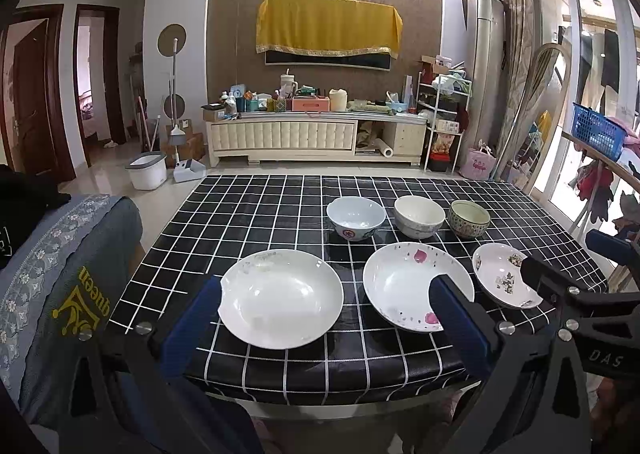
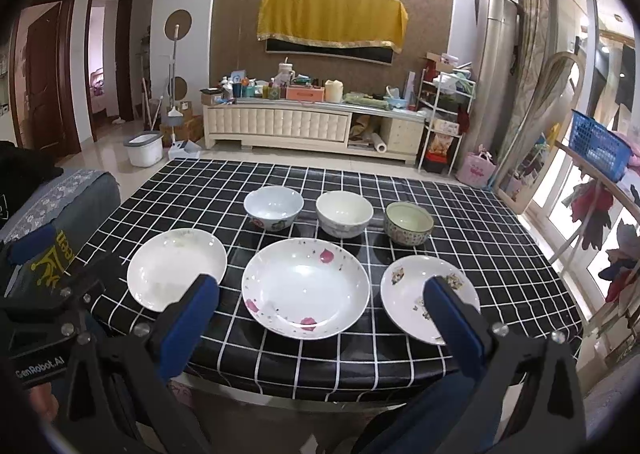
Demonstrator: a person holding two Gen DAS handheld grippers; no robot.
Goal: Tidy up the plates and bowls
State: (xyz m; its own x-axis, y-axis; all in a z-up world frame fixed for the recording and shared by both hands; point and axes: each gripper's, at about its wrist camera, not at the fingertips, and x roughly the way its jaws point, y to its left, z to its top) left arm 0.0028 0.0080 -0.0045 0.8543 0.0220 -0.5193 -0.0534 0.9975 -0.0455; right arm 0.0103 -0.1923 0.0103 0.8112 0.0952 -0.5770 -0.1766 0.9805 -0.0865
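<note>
Three plates lie in a row near the front of the table, which has a black grid cloth: a plain white plate, a pink-petal plate and a smaller patterned plate. Behind them stand a white bowl with a red motif, a cream bowl and a green patterned bowl. My left gripper hovers open before the white plate. My right gripper hovers open before the petal plate. Neither touches anything.
A seat with a grey embroidered cover stands close to the table's left side. A rail with a blue basket and hanging clothes runs along the right. Beyond the table are a white bucket and a cluttered low cabinet.
</note>
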